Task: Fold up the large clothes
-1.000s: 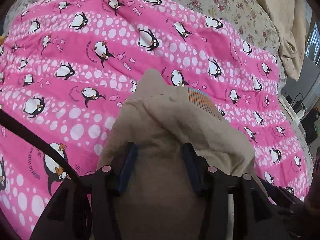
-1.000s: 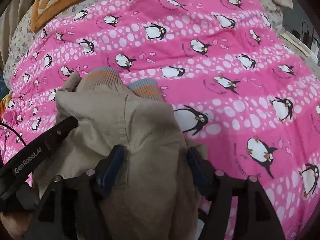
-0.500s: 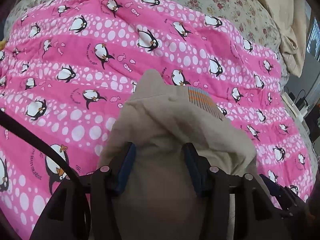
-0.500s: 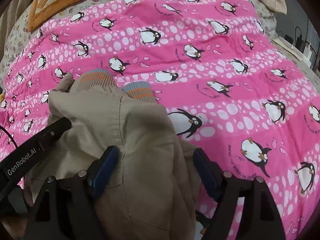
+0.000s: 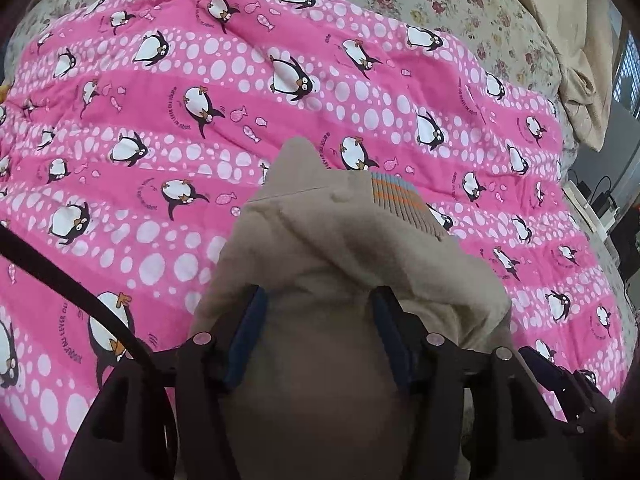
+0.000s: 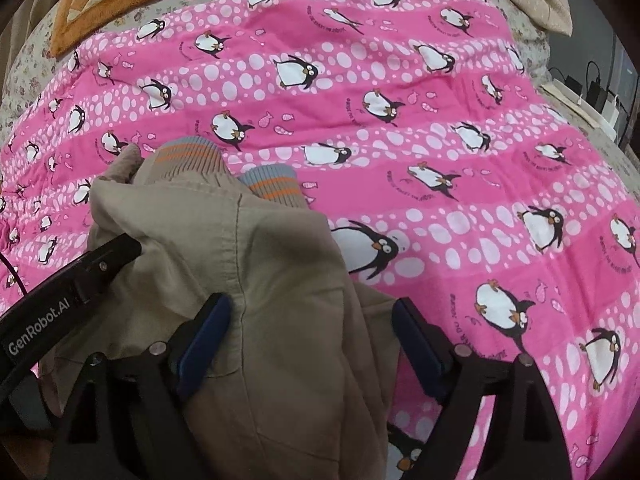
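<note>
- Bed (image 5: 460,4), floral sheet: we use it as the folding surface.
- Pink penguin blanket (image 6: 400,128): spread flat; we would lay the fold squarely on it.
- Tan jacket (image 5: 340,264), striped cuffs (image 6: 276,186): bunched over the blanket's near part, draped across both tools; we judge the edges need levelling first.
- Left hand-held gripper (image 5: 320,340): jaws part-open, cloth filling the gap; a firm pinch we cannot confirm.
- Right hand-held gripper (image 6: 312,344): jaws wide, cloth lying loosely between.

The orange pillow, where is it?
In the right wrist view the orange pillow lies at the top left, on the flowery sheet, just past the far edge of the pink penguin blanket.
</note>
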The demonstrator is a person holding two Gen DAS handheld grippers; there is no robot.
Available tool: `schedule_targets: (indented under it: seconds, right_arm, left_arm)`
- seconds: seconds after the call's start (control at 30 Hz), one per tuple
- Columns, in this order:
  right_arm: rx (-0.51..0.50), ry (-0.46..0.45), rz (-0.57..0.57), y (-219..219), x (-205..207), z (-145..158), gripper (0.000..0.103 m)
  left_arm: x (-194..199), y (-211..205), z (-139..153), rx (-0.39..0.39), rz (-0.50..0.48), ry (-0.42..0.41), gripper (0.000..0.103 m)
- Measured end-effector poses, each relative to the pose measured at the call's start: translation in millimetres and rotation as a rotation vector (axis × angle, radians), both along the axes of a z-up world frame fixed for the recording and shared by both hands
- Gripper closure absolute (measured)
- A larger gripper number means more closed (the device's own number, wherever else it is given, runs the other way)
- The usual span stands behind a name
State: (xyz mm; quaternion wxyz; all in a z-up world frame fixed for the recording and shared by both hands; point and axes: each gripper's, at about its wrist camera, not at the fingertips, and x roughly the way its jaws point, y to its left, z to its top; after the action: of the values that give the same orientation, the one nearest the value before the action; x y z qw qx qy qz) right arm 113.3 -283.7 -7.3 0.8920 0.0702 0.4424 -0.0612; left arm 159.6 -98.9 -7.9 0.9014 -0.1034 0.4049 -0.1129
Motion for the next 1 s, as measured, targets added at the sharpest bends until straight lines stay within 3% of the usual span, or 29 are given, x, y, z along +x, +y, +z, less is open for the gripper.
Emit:
schedule_targets:
  seconds: [0.23,0.33,0.4,0.43,0.6,0.67,0.77,0.83,0.93,1.0]
  right_arm:
    - [0.010,0.001,0.000,0,0,0,0.016]
    - [0.011,0.002,0.000,0,0,0,0.016]
    - [0.015,0.003,-0.001,-1,0,-1,0.016]
    - [0.018,0.004,-0.003,-1,0,-1,0.016]
    - [0.047,0.005,-0.001,-3,-3,0,0.015]
    - [0.097,0.000,0.016,-10,-7,7,0.015]
    - [0.169,-0.122,-0.055,-45,-35,40,0.015]
    - [0.203,-0.195,-0.084,-69,-53,59,0.015]
    - [0.239,-0.261,-0.126,-102,-84,75,0.015]
    - [0.294,-0.274,-0.131,-115,-105,73,0.015]
  left_arm:
    - [1,0,0,-0.003,-0.003,0.003,0.061]
    - [5,-2,0,-0.031,-0.030,0.016,0.048]
    - [9,-2,-1,-0.082,-0.066,0.025,0.029]
    - [10,-1,-1,-0.113,-0.077,0.031,0.028]
    - [9,-1,2,-0.126,-0.103,0.049,0.028]
    - [6,11,12,-0.178,-0.116,0.063,0.029]
    - [-4,54,29,-0.284,-0.041,0.086,0.031]
    - [-15,85,38,-0.310,0.026,0.063,0.031]
    - [-34,114,38,-0.265,0.086,0.063,0.031]
    - [-46,114,30,-0.246,0.061,0.100,0.031]
